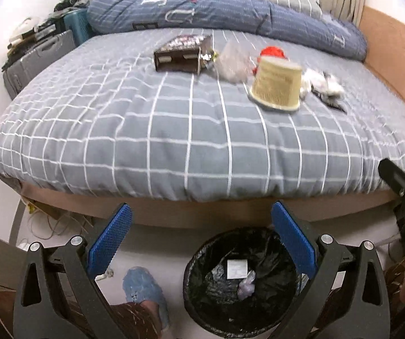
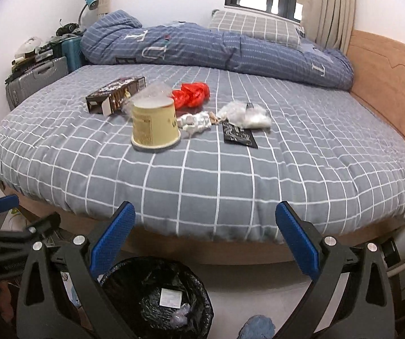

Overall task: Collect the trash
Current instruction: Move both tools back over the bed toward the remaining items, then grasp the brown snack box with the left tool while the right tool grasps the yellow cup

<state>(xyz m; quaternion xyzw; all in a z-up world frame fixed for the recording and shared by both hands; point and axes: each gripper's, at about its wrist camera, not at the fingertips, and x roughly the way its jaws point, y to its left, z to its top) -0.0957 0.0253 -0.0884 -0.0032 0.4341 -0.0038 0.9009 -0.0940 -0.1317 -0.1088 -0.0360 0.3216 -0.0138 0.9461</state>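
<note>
Right wrist view: right gripper (image 2: 205, 243) fingers spread wide, nothing between them, held above floor just short of the bed (image 2: 230, 186) edge. Trash sits mid-bed in a loose cluster. Paper cup (image 2: 155, 124) stands upside down, rim on the sheet, axis vertical. Brown box (image 2: 114, 94) lies flat behind it, long axis running left-near to right-far, torn open end toward the cup. Red plastic bag (image 2: 192, 94) crumpled behind the cup; white wads (image 2: 195, 121) touching the cup's right side; black wrapper (image 2: 239, 135) flat, long axis toward camera.

Wide bare sheet between cluster and near edge.

Left wrist view: left gripper (image 1: 201, 243) also spread, empty, directly over the black-lined bin (image 1: 202, 305) on the floor beside the bed.
</note>
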